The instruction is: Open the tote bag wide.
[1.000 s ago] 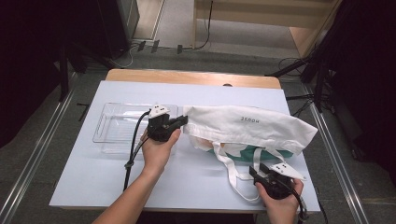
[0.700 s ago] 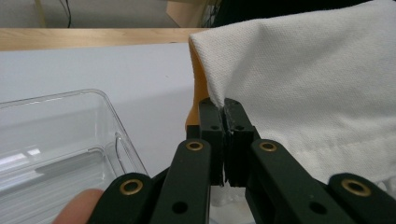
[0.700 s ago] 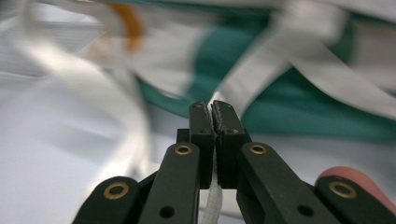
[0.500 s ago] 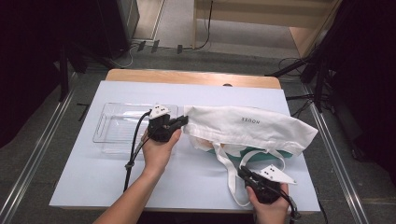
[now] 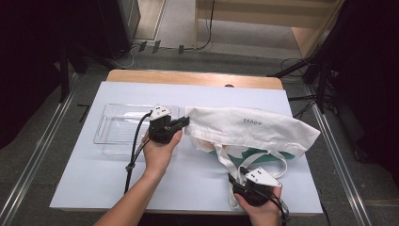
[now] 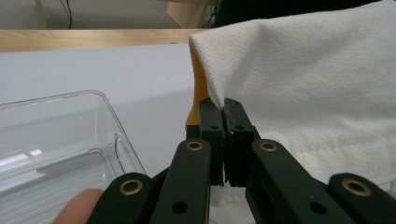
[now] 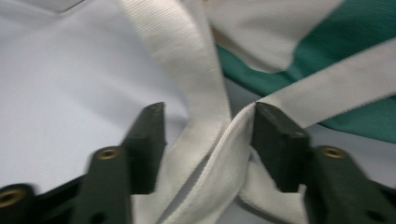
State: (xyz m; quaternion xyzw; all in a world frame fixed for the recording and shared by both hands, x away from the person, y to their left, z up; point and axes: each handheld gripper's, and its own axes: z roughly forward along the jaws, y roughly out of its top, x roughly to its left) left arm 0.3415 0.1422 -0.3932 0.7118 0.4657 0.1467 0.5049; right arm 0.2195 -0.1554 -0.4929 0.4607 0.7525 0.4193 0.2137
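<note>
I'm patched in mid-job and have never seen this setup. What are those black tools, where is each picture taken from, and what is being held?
No robot arm here: a person holds a black two-jaw gripper in each hand. The high view looks down on the pale blue table top; each of the other two cameras rides on one gripper and looks along its jaws.

On the table lie a clear plastic tray and a white cloth tote bag with a green panel.

The left gripper is shut on the bag's edge. The right gripper has just been opening its jaws; the bag's white webbing straps lie between them, and one strap's edge meets a jaw without being squeezed.
</note>
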